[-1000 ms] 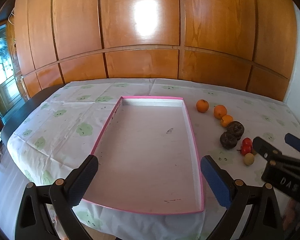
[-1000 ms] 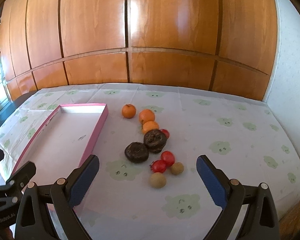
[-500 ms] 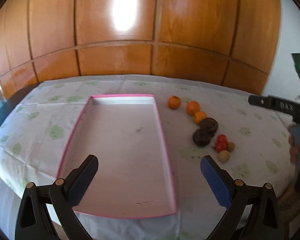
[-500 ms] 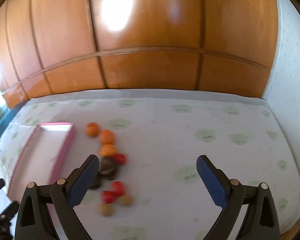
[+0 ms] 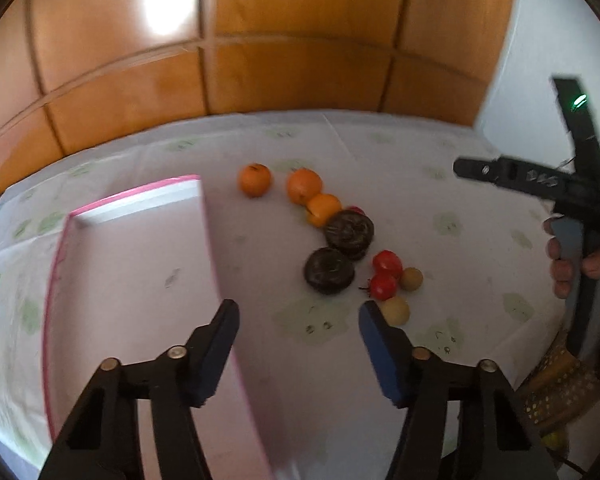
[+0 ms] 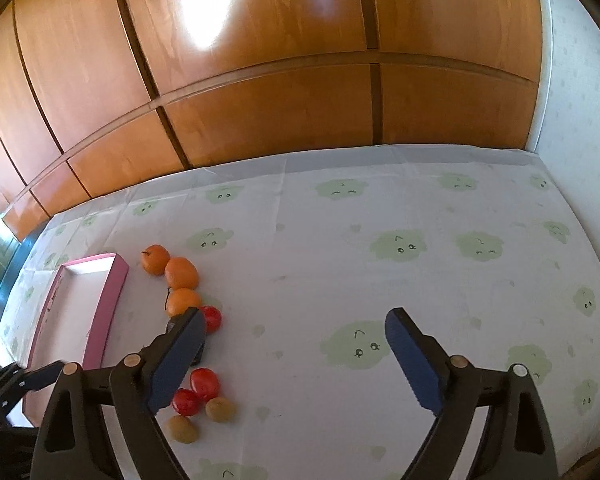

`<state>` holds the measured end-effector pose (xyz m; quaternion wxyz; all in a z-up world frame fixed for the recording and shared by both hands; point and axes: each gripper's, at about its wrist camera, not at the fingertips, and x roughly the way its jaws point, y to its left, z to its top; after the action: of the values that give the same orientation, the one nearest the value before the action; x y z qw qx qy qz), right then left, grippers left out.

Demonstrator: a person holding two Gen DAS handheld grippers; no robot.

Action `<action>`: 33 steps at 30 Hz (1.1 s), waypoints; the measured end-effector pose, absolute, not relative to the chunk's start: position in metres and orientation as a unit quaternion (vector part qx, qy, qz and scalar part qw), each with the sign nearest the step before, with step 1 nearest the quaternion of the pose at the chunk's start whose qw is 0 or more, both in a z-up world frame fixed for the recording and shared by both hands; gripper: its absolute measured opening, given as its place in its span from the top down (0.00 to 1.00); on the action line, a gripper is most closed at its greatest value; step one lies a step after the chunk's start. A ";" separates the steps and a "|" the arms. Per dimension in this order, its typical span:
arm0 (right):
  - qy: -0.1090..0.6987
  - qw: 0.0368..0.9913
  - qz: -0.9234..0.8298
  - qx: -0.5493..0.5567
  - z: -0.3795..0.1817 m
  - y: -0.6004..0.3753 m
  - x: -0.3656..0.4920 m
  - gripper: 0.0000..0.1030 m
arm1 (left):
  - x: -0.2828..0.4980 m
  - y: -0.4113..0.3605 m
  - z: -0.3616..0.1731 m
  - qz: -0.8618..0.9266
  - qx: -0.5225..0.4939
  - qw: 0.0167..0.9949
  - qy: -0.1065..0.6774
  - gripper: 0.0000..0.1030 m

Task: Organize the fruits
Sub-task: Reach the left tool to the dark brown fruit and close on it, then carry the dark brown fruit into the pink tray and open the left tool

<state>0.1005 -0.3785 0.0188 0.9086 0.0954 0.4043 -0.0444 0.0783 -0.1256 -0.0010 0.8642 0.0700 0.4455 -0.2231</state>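
Observation:
A pink-rimmed shallow tray (image 5: 132,200) (image 6: 116,280) lies on the left of the cloth. Right of it sit three oranges (image 5: 304,186) (image 6: 181,273), two dark round fruits (image 5: 329,270), red tomatoes (image 5: 384,285) (image 6: 205,384) and small tan fruits (image 5: 396,310) (image 6: 220,409). My left gripper (image 5: 296,318) hovers short of the dark fruits, its jaws closing with nothing between them. My right gripper (image 6: 294,326) stands wide over bare cloth right of the fruit, its jaws closing slightly, empty. In the left wrist view the right gripper's body and a hand (image 5: 568,256) show at far right.
A wood-panelled wall (image 6: 260,80) backs the table. A white cloth with green cloud faces (image 6: 400,246) covers the table. The cloth's right edge meets a pale wall (image 6: 572,80).
The left view has swung right from the tray toward the fruit, and its jaws have narrowed. The right view has swung right, so the fruit now lies at its lower left.

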 end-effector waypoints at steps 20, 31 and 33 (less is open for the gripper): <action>0.482 0.865 0.052 0.132 -0.007 -0.365 0.118 0.49 | 0.140 -0.172 -0.054 -0.246 0.059 0.827 0.503 0.55; 0.546 0.827 0.103 0.086 -0.042 -0.317 0.129 0.63 | 0.105 -0.102 -0.007 -0.224 0.005 0.871 0.437 0.55; 0.555 0.822 0.098 0.083 -0.048 -0.313 0.132 0.67 | 0.105 -0.082 -0.001 -0.206 -0.005 0.879 0.430 0.55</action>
<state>0.1325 -0.3127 -0.0484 0.8221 0.0833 0.5547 0.0981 0.1055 -0.0824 -0.0010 0.8790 -0.0045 0.4298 -0.2064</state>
